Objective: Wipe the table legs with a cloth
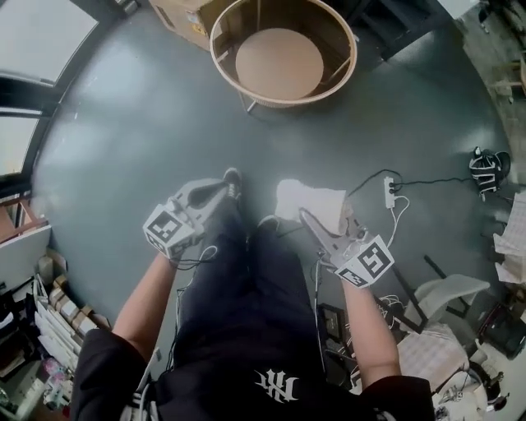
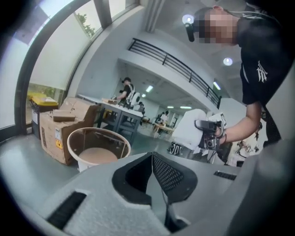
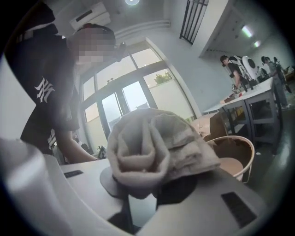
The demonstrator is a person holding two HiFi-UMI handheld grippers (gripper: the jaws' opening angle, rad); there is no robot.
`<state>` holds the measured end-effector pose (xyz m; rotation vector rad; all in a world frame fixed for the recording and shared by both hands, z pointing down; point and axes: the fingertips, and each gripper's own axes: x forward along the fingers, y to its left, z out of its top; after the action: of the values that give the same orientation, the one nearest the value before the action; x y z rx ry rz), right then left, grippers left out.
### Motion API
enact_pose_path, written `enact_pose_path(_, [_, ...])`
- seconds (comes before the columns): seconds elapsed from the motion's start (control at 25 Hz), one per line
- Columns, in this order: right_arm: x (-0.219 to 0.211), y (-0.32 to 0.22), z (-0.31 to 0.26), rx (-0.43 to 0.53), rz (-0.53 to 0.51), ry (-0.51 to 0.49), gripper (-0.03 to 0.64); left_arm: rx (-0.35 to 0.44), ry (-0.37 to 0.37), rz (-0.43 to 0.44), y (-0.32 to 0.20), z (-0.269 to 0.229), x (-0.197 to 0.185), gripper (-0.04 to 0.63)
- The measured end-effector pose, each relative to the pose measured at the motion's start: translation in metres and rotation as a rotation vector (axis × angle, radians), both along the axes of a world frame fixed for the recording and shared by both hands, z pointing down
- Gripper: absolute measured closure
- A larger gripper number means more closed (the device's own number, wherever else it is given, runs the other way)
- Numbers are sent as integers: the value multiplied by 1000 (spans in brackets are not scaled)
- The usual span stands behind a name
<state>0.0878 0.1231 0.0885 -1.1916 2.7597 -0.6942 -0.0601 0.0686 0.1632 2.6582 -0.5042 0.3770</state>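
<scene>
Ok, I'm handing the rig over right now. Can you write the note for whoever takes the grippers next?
Left gripper: jaws together, nothing between them, held in the air above the grey floor.
Right gripper: shut on the crumpled off-white cloth, also in the air.
Round table with a pale wooden rim and brown lower shelf: stands ahead on the floor, next to a brown cardboard box. Neither gripper is near it.
Done: the cloth is gripped.
Left: all the wiping. Move up to the table, get low and wipe each leg with the cloth.
</scene>
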Motion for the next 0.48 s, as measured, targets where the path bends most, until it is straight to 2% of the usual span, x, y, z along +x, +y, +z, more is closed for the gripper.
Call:
enact_pose_path(0.12, [3,21,-57,-25,3,-16,529,7,103,-23,17,-79,14,588])
enact_pose_path(0.28, [-8,49,-135,53,1,-28,529,97,163,33,44,-173,16,588])
enact_pose_path(0.48, [-41,66,-188,124,-6,30,529,126,204,86,63,-220,-17,588])
